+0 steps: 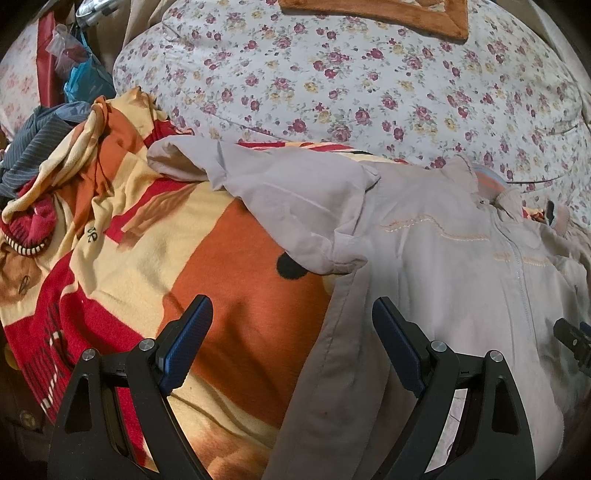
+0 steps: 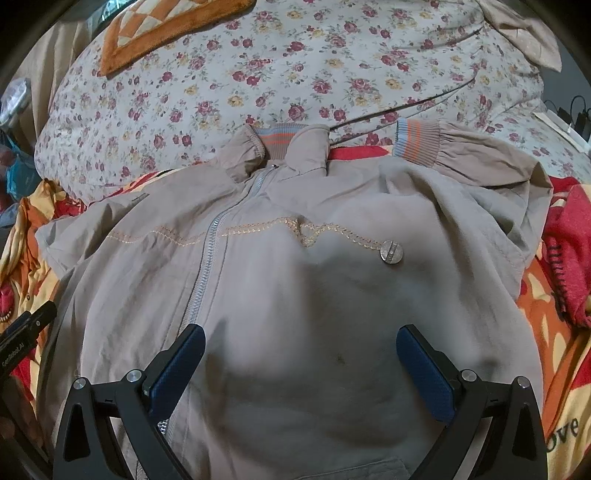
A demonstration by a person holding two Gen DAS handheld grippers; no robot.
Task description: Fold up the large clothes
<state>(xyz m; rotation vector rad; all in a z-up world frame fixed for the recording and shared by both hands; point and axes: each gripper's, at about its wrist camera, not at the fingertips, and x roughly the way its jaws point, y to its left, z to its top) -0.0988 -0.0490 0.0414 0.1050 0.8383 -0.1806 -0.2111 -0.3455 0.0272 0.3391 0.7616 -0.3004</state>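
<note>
A beige zip-up jacket [image 2: 295, 295] lies front up on an orange, red and yellow blanket [image 1: 221, 266]. Its zipper [image 2: 207, 258] is shut, and the collar [image 2: 288, 142] points away. One sleeve [image 1: 280, 188] is folded across the chest toward the left; the other sleeve's striped cuff [image 2: 417, 144] rests near the collar. My left gripper [image 1: 291, 314] hovers open over the jacket's left edge, with nothing between its fingers. My right gripper [image 2: 301, 343] stands open above the jacket's lower front, also holding nothing.
A floral quilt [image 1: 351, 74] bulges behind the jacket, with an orange-bordered cushion [image 2: 166, 29] on top. Crumpled clothes [image 1: 33, 155] and bags pile at the far left. A round metal button [image 2: 392, 252] sits on the jacket's chest. The blanket bunches red at the right [image 2: 569, 251].
</note>
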